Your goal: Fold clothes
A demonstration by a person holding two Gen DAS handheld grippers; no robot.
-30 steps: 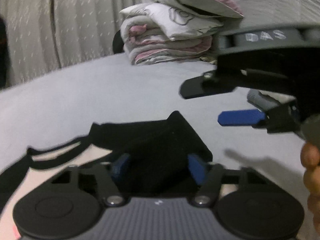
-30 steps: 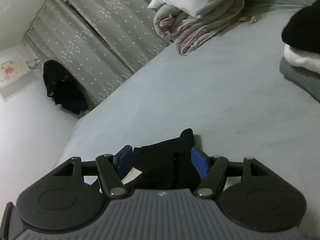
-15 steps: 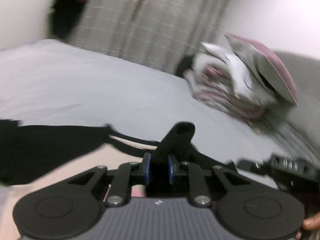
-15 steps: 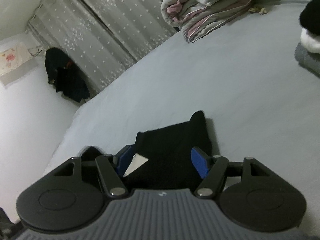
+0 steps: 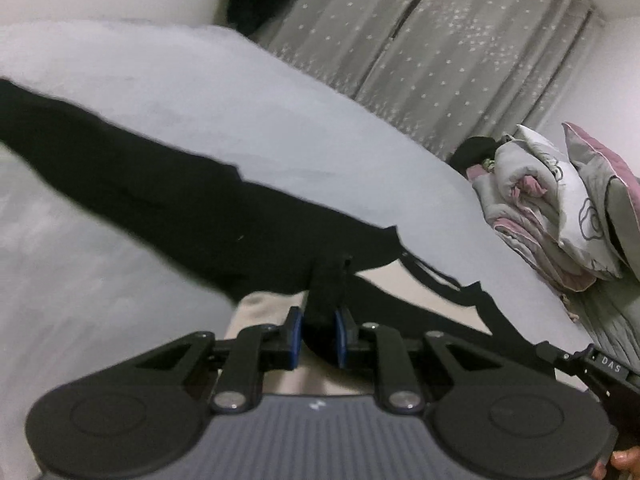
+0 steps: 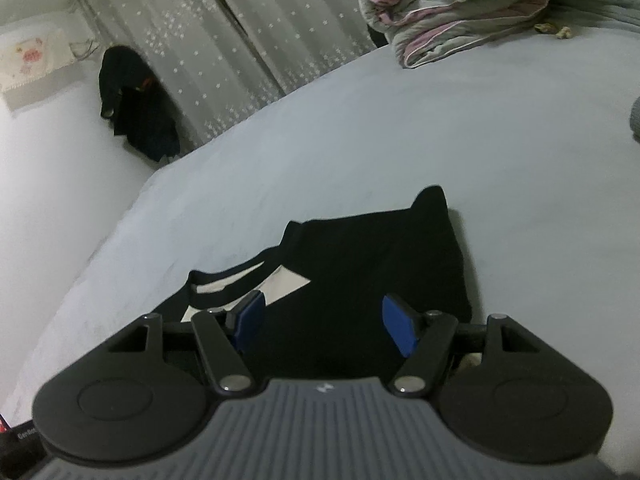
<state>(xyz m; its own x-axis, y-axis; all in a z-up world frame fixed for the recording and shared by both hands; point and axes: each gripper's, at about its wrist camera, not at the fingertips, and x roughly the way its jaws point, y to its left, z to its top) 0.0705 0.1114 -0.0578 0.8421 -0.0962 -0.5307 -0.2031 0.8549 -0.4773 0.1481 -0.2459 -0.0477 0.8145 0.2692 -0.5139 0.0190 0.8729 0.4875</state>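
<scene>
Two hand-held grippers work one black garment (image 5: 168, 200) on the pale grey bed (image 5: 224, 92). At left, the left gripper (image 5: 318, 334) points forward and downward, its blue pads (image 5: 294, 336) closed to a narrow gap with a bunched fold of the black cloth pinched between them. From that pinch the cloth runs away to the far left as a long dark band, with a cream part of the garment showing under the fingers. A fingertip (image 5: 624, 460) shows at the near right edge of this view. At right, the right gripper (image 6: 322, 324) also tilts downward, its blue pads (image 6: 398, 328) spread wide and pressing on nothing, poised over the folded black portion (image 6: 360, 264) lying flat on the bed. A stack of folded quilts (image 6: 452, 16) sits far right, before the grey starred curtain (image 6: 224, 32).
</scene>
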